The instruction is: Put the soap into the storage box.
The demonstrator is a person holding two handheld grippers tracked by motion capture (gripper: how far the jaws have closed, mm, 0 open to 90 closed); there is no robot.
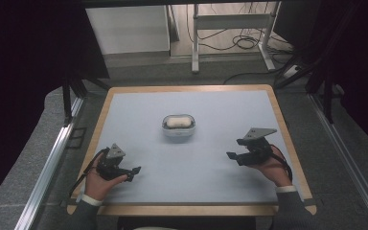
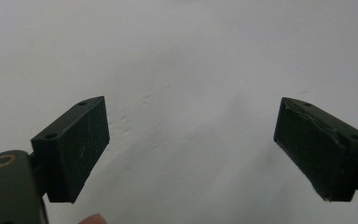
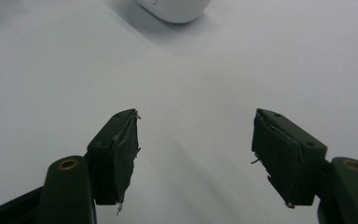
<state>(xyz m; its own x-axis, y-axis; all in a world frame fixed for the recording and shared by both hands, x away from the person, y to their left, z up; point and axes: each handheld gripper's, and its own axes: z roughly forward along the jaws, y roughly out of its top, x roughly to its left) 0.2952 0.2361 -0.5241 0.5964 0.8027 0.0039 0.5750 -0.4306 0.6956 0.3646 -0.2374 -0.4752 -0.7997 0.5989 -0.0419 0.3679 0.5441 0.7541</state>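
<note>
Resting wide over everything is the table (image 1: 139, 110), a pale blue-grey sheet on a wooden-edged top, bare apart from one thing near its middle. That thing is a small white container (image 1: 178, 127), a rounded tub with a pale lump sitting in it; what the lump is cannot be told at this size. It stands ahead of both claws and between them, well apart from each.

From the right gripper (image 1: 233, 155), the container lies forward and off toward the other hand. In the right gripper view its rounded white edge (image 3: 175, 10) peeks in at the top, beyond the gap between the jaws and a little to their left. Those jaws stand spread, with nothing between them but table.

The left gripper (image 1: 135, 171) sits low near the table's near edge, jaws likewise spread wide and empty. Its own view looks down on plain table surface, and a fingertip (image 2: 92, 218) shows at the bottom edge.

Judging by this, the work is at its very start: both hands are parked, and the approach to the container has not begun. The next move calls for carrying a claw forward and inward, keeping it spread, squaring the jaws to the tub's sides or rim, and closing gently so the light tub does not skid or tip.
</note>
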